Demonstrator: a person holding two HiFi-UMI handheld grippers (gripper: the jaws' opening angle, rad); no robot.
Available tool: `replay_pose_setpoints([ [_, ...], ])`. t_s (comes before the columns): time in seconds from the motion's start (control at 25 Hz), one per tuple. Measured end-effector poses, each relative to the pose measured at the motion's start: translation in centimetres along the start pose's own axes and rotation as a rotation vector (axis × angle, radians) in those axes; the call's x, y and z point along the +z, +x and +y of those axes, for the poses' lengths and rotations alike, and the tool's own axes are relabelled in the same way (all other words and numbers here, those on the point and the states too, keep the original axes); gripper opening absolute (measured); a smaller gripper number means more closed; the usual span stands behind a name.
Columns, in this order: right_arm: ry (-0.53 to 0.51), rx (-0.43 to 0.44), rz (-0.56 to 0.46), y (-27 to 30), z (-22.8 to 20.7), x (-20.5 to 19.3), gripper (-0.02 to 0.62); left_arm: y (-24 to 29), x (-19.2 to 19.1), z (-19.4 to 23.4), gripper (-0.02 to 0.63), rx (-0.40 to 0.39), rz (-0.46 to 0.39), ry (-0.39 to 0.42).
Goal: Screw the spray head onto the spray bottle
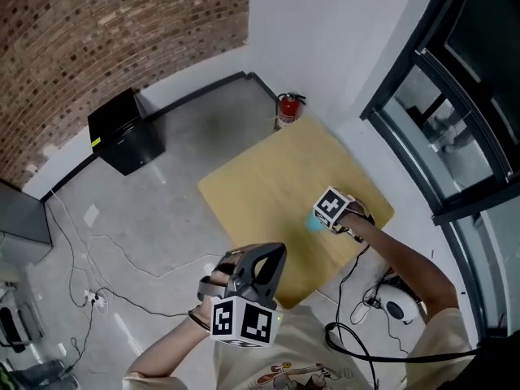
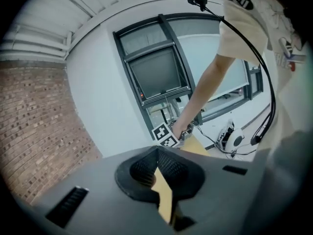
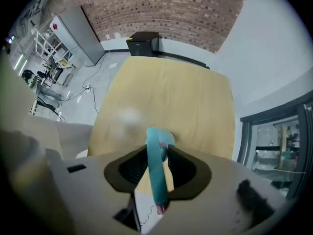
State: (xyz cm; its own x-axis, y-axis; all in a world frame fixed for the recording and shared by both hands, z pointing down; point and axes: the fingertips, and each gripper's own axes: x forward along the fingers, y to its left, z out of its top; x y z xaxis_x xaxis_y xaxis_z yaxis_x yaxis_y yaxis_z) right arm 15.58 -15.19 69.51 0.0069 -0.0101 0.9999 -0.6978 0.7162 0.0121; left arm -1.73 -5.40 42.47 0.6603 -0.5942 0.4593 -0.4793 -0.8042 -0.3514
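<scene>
Right gripper (image 1: 321,215): clenched on the spray head (image 1: 312,223), a smooth teal plastic part held above the far right portion of the table (image 1: 268,185). The head view shows this part only as a small pale-teal patch beside the gripper's marker cube (image 1: 331,208). The right gripper view shows it in detail: a rounded teal body with a long, narrow curved strip (image 3: 155,175) running down between the ribbed black pads (image 3: 133,166), and a small reddish piece at its lower end. Both jaws press against it. Left gripper (image 1: 272,258): shut and holding nothing, kept close to the person's torso, off the near edge of the table. In its own view the dark, textured pads (image 2: 171,164) meet at their tips, and only a wedge of the tabletop shows in the gap below them. The table is a square board with a light yellow wood grain, matt and flat. The left gripper view alone shows the person's outstretched right arm (image 2: 205,89), a dark-framed window (image 2: 156,75) and a white-and-black device (image 2: 230,138) on the floor. The head view alone records a red fire extinguisher (image 1: 286,109) by the wall corner. A black box-shaped cabinet (image 1: 123,131) stands against the rough brick wall (image 1: 97,31), and loose cables (image 1: 122,258) trail over the polished grey floor.
</scene>
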Motion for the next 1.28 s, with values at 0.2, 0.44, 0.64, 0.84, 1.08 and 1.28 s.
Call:
replay_pose_setpoints([
  [0.2,-0.047,0.014,0.055,0.7,1.0,0.7,0.126,-0.5,-1.5,-0.1,0.008,-0.003,0.031,-0.022],
  [0.44,-0.027,0.053,0.030,0.0,1.2,0.7,0.163,-0.5,-1.5,0.4,0.008,-0.002,0.038,-0.004],
  [0.64,0.042,0.086,-0.097,-5.6,1.2,1.4,0.168,-0.2,-1.4,1.7,0.008,0.002,0.031,-0.022],
  [0.84,0.120,0.073,-0.416,-16.8,0.2,2.0,0.167,0.9,0.4,3.7,0.008,-0.003,-0.011,-0.097],
  [1.08,0.209,-0.170,-1.105,-34.2,-0.2,-1.3,0.163,2.1,4.6,6.2,0.008,0.035,-0.105,-0.163],
  [1.28,0.425,-0.371,-1.302,-34.5,2.1,-6.7,0.008,2.6,6.5,5.6,0.008,0.049,-0.182,-0.253],
])
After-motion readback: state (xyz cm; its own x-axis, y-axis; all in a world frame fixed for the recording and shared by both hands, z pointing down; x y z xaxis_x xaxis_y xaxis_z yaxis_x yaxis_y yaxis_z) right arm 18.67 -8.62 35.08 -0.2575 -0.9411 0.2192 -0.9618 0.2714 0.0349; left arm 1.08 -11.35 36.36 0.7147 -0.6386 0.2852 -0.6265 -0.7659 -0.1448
